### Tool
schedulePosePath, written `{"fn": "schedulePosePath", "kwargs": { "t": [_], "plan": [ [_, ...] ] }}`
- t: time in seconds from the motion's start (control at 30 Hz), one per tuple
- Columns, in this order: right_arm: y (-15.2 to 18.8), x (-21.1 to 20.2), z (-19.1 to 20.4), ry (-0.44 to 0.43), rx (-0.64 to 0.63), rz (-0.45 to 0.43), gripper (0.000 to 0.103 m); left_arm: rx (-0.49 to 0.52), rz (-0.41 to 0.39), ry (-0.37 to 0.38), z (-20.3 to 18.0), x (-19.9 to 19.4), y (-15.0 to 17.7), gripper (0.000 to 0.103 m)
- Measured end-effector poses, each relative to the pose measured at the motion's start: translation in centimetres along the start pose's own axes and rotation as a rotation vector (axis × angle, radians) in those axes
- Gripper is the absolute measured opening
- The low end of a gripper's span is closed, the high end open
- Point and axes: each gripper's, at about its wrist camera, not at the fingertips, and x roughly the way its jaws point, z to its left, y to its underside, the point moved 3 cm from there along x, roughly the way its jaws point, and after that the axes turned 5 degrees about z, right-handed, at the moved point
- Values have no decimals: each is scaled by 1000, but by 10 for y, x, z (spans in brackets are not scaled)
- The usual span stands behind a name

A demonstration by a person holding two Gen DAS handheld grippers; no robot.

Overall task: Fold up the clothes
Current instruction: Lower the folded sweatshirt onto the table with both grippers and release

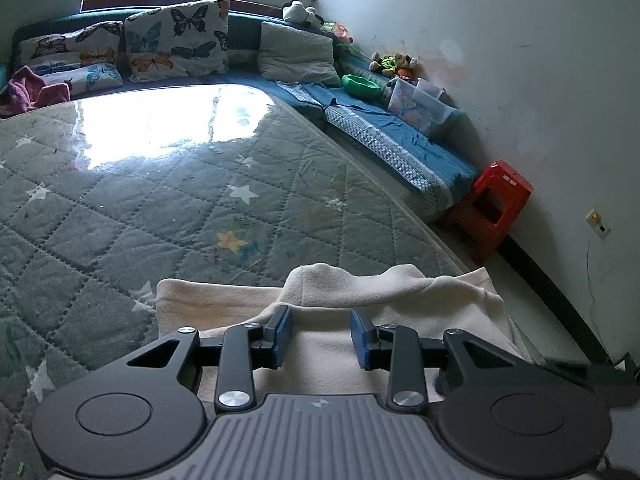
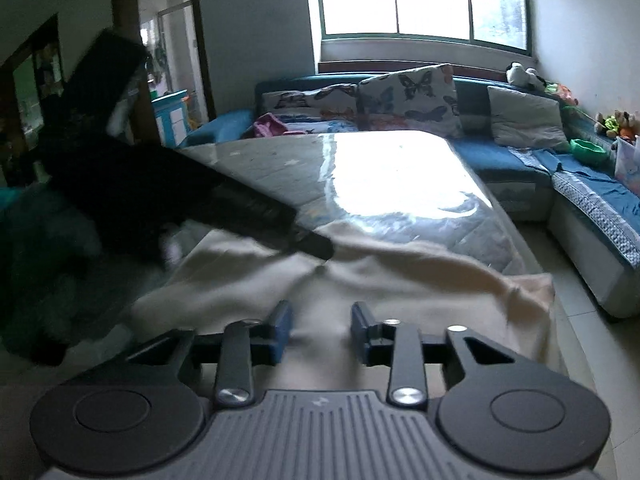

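A cream fleece garment [image 1: 344,292] lies at the near edge of a grey quilted star-patterned mat [image 1: 160,208]. Its far edge is bunched into a raised fold. My left gripper [image 1: 320,334] is open just above the cloth, blue pads apart, holding nothing. In the right wrist view the same cream garment [image 2: 400,276] is spread and rumpled over the mat's near end [image 2: 360,184]. My right gripper [image 2: 320,330] is open above it and empty. The left gripper's dark body [image 2: 256,216] reaches in from the left, its tip low over the cloth.
A blue corner sofa [image 1: 400,136] with butterfly cushions [image 1: 176,40], a grey pillow [image 1: 296,52], soft toys, a green bowl [image 1: 360,85] and a clear box [image 1: 420,108] borders the mat. A red plastic stool [image 1: 496,208] stands by the white wall. A pink cloth [image 1: 28,92] lies far left.
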Motion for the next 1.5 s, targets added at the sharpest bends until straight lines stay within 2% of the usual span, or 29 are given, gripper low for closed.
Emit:
{"fn": "schedulePosePath", "kwargs": {
  "t": [0.17,0.3,0.43,0.57,0.7,0.87,1.03,1.1,1.27,1.43,1.5],
  "plan": [
    [21,-20,16,35,-60,-11,38,-4,-3,-1,1,0,0,35],
    [27,-30,15,33,-43,-5,39,-5,-9,-7,1,-1,1,37],
    [26,-46,2,37,10,-34,40,-15,-30,8,-1,-16,8,37],
    [27,-55,-21,90,104,-63,40,5,-50,39,-10,-35,23,37],
    [35,-54,-43,134,179,-50,40,30,-48,45,-17,-47,43,37],
    [45,-60,-48,142,185,-40,40,72,-56,7,-18,-58,68,37],
    [35,-62,-40,140,158,-73,41,67,-91,-14,-17,-68,76,37],
    [31,-58,-36,136,136,-81,48,62,-98,-25,-15,-69,77,37],
    [34,-45,-30,125,118,-51,52,34,-91,-43,-10,-70,80,37],
    [35,-54,-29,138,127,-69,59,41,-89,-57,-14,-76,78,45],
    [35,-56,-29,150,130,-76,73,52,-88,-69,-17,-77,79,51]
  ]
}}
